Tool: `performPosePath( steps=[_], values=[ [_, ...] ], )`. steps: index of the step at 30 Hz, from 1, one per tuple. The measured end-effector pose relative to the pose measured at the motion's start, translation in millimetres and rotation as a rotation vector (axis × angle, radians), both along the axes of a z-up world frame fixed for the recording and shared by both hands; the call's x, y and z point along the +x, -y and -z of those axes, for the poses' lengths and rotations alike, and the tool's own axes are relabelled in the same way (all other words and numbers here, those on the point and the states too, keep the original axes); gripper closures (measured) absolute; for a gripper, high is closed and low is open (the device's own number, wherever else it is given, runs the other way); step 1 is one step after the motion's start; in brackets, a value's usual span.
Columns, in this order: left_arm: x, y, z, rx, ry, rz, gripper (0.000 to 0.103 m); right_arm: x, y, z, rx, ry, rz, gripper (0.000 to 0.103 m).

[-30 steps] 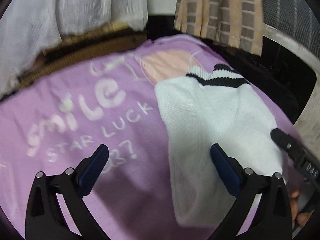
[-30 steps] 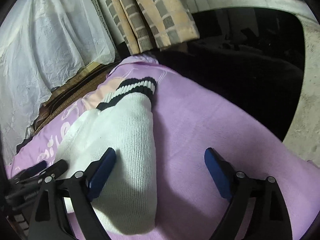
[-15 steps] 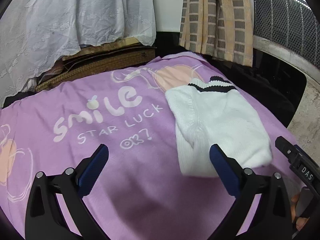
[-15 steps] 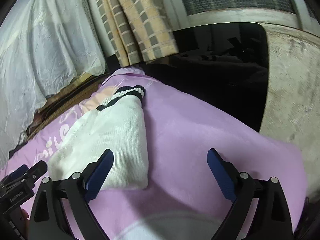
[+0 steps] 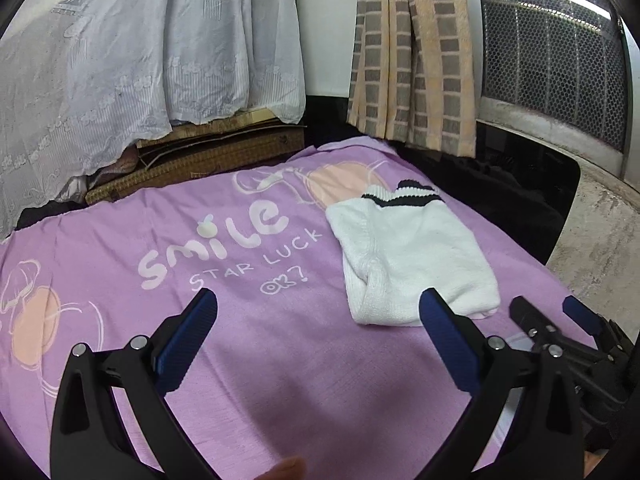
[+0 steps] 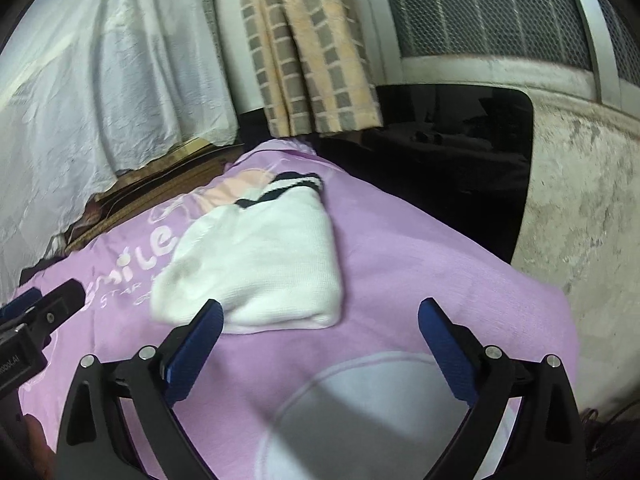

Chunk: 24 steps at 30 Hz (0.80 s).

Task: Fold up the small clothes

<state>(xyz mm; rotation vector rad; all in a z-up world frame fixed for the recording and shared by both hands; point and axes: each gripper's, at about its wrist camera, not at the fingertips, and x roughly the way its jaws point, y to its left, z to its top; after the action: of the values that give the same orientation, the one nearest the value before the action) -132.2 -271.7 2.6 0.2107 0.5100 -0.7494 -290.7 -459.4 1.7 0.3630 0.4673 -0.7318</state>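
You are holding both grippers, the left gripper spread and the right gripper opening, empty above the purple bedspread, where the folded white knit garment, looking soft, light and floppy, is lying, best pinched along its near edge.

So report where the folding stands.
Done: the white knit garment lies folded into a compact bundle on the purple cloth, striped cuff at the far end. In hand: nothing; the left gripper is open and empty, the right gripper's fingers are opening, clear of it. Left: no other unfolded clothes visible.
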Motion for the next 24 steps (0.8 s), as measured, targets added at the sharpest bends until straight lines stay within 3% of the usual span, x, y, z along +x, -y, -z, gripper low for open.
performPosePath(
  steps=[12,20,24],
  values=[
    [0.8,-2.2,-2.4,0.010,-0.019,0.002,0.005,6.6,-9.9,-17.3,-0.047,0.008,-0.016,0.004],
    [-12.4,-1.0,-4.9,0.020,0.059,0.015,0.005,1.7,-5.0,-16.6,-0.035,0.017,0.000,0.004],
    [-13.1,-1.2,-6.5,0.016,0.050,0.021,0.005,0.0,-5.0,-17.5,-0.033,0.024,0.004,0.004]
  ],
)
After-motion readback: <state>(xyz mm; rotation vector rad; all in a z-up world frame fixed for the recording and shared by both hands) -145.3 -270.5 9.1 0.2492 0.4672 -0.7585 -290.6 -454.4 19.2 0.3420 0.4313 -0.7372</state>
